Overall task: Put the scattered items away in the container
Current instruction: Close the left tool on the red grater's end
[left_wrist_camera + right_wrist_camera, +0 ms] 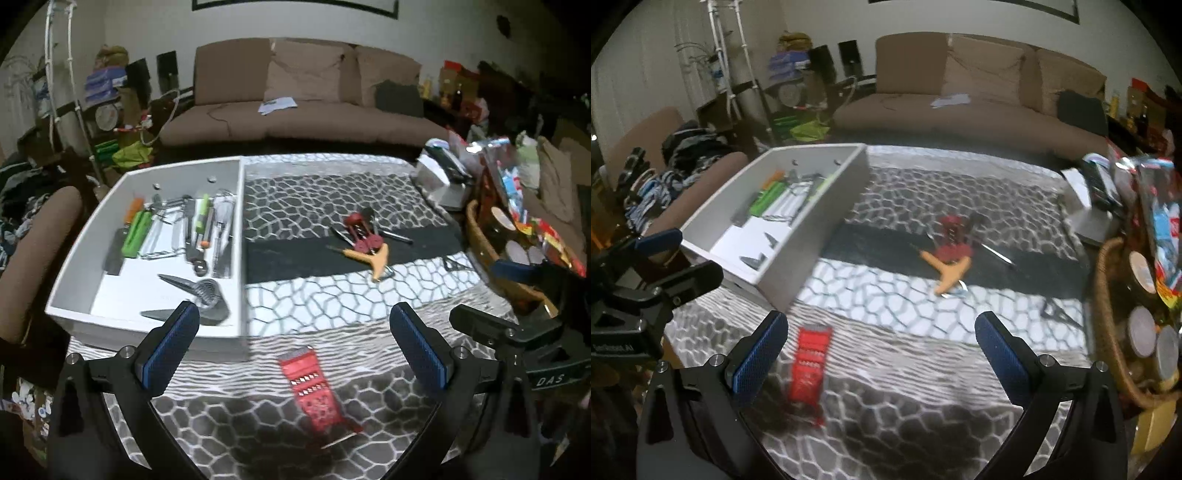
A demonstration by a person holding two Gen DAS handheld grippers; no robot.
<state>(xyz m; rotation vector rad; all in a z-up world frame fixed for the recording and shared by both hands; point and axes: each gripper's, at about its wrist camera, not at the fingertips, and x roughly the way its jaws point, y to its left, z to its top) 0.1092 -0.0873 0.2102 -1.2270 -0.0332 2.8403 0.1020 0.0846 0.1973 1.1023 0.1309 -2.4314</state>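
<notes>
The left tool (293,343) and the right tool (881,345) are both spread wide and hold nothing. A red grater (316,391) lies flat on the patterned counter (332,295), near the left tool and just right of the white box (147,325), which has green, orange and metal kitchen tools in it. Farther off to the right sits a small pile of utensils (365,240) with a red corkscrew (955,236).

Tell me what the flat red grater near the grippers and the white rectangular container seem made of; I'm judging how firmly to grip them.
The flat red grater looks like thin coated or painted metal, though plastic is possible: it lies flat, with rows of small pale cutouts. The white rectangular container looks like painted wood or laminate board: thick, straight, matte walls with square edges. Both are somewhat blurred.
</notes>
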